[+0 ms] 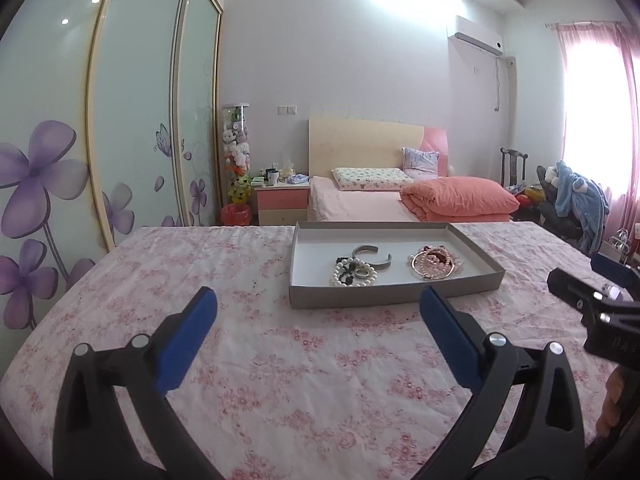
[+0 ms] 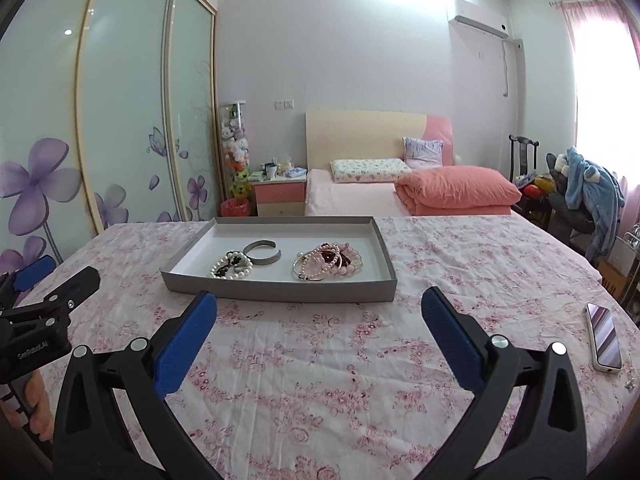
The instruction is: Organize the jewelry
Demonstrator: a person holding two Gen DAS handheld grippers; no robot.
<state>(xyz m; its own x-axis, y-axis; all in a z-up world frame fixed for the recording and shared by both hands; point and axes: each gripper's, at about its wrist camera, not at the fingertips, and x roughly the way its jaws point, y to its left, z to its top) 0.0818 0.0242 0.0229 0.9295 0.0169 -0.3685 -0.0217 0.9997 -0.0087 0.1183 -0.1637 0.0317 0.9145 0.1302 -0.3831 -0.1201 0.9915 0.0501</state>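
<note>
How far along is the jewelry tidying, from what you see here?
Barely begun, it seems. The silver open cuff bangle, the white pearl and black bead pile and the tangle of pink bead bracelets lie jumbled in the shallow grey cardboard tray. Left gripper and right gripper hold nothing, jaws open. All sorting remains.

Open cloth in front of both grippers up to tray (image 2: 280,290); phone (image 2: 604,338) lies far right.

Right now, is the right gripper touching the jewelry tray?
Apart. In the right wrist view the right gripper is open, with its blue fingertips short of the tray; a strip of flowered tablecloth shows between them.
</note>
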